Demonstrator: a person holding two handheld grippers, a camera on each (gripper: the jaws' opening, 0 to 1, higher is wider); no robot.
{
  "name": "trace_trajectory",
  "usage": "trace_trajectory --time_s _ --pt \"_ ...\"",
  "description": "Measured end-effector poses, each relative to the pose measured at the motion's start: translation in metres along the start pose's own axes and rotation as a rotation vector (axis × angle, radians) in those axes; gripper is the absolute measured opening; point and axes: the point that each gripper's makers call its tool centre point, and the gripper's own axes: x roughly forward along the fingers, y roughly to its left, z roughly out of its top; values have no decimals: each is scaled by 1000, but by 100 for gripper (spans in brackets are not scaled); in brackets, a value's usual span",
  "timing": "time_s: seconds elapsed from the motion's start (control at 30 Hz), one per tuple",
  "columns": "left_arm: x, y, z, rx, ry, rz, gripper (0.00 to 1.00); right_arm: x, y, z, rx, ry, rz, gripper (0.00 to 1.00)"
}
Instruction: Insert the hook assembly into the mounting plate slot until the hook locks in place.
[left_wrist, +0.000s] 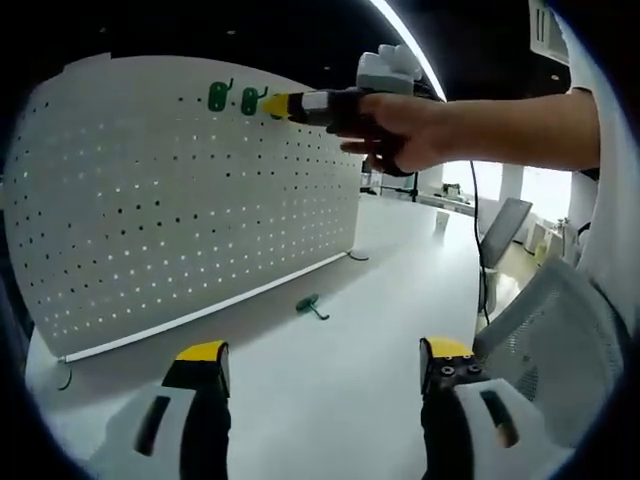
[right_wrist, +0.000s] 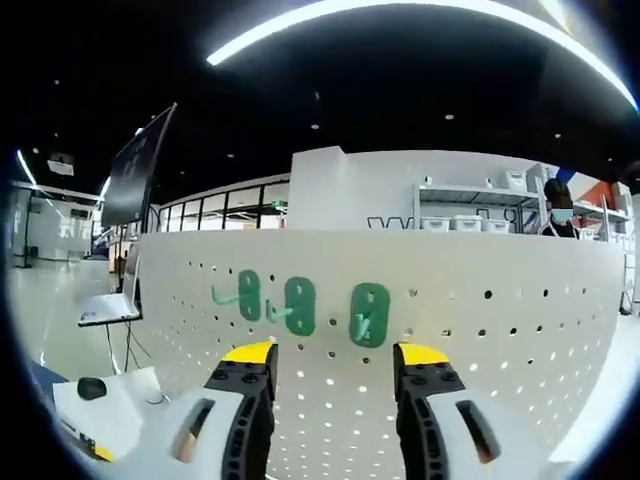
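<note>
Left gripper view shows the left gripper (left_wrist: 322, 362) low and close, with its two yellow-tipped jaws wide apart and nothing between them. Past the jaws lies a white table (left_wrist: 330, 380). One green hook (left_wrist: 311, 306) lies loose on it, near the bottom edge of a big white board with holes (left_wrist: 180, 190) that stands upright on the table. Higher up, a person's hand (left_wrist: 400, 130) holds the right gripper (left_wrist: 275, 105) against the top of the board, right beside two green hooks that hang there; from here you cannot tell how wide its jaws are. A mesh chair (left_wrist: 545, 330) stands off to the right. Right gripper view shows the right gripper (right_wrist: 333, 362) close to the same board with holes (right_wrist: 480, 330), jaws wide apart and holding nothing. Three green hooks (right_wrist: 369, 315) sit in a row on the board just above the jaw tips. To the left, a laptop (right_wrist: 112, 308) is open on a table. Far back are shelves with boxes (right_wrist: 470, 210).
</note>
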Motion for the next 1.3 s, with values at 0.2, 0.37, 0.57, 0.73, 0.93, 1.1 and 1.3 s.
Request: trace_trajectory --time_s 0.2,0.37,0.57,0.73,0.93,1.1,1.3 --pt "0 -1 0 2 4 -4 80 1 0 1 12 -2 0 50" --pt "-1 -1 -1 0 4 -1 80 -1 -3 2 12 -11 4 49" --pt "-1 0 0 -6 1 -1 80 -5 -4 0 46 -19 38 50" --pt "0 0 0 -7 2 -3 80 -6 -10 1 79 -32 26 50" --pt "-1 1 -1 -6 2 -1 80 -12 -12 0 79 -32 35 49" --pt "-1 0 -1 -5 3 -2 80 -22 -11 -6 67 -23 51 50" --pt "-1 1 -1 -6 1 -2 80 -36 -11 -13 73 -22 74 51"
